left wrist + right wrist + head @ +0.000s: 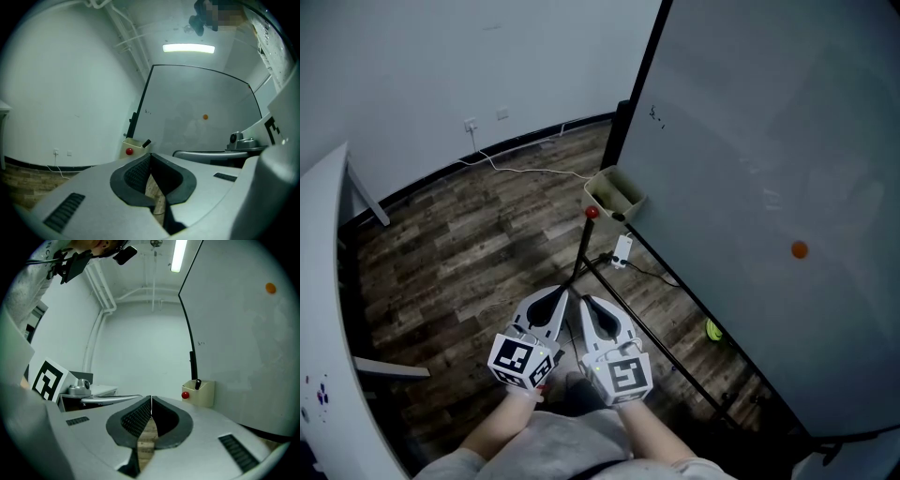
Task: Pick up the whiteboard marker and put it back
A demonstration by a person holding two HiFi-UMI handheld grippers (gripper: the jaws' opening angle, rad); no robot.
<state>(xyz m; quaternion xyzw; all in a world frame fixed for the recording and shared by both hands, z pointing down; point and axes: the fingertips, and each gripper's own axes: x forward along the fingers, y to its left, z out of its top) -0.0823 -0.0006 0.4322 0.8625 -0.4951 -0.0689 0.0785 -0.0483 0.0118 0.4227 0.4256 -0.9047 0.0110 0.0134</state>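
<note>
The room is lit dimly and coolly by a ceiling tube light point(188, 48). Both gripper views are curved strongly and darkened at their corners.

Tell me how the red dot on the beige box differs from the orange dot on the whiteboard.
The red dot sits on the beige box at the whiteboard's edge; the orange dot sits on the board's open face. The orange dot hangs well above the red dot in both gripper views. Both are small and round.
</note>
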